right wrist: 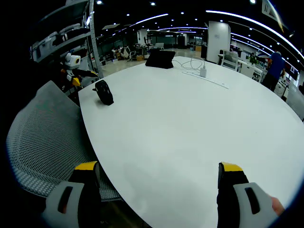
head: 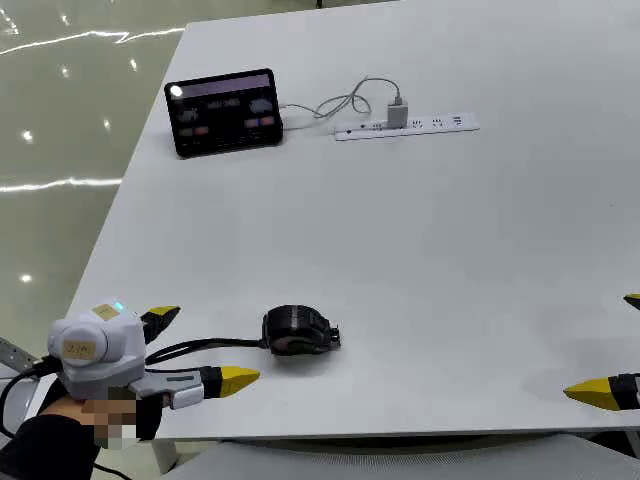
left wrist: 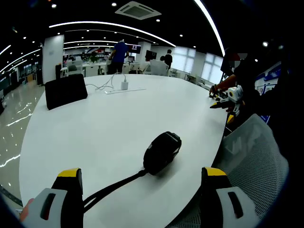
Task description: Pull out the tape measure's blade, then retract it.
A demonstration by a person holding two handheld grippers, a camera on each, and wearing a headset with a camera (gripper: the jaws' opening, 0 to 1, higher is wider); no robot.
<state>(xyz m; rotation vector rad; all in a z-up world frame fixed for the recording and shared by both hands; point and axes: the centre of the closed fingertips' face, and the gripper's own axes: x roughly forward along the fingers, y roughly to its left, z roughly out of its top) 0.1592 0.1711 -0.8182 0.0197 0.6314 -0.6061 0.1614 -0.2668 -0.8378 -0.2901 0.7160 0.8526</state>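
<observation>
Tape measure point(head: 298, 331), black with its blade wound in, lies on the white tabletop point(head: 420, 230) near the front edge, toward the left. Its dark strap point(head: 195, 348) trails back between the yellow-tipped jaws of the left tool point(head: 205, 345), which stand spread wide just short of the case. The right tool point(head: 612, 345) hovers well apart at the right edge, jaws likewise spread and holding nothing. Farther back sit a tablet point(head: 224, 111) and a power strip point(head: 405, 126).
</observation>
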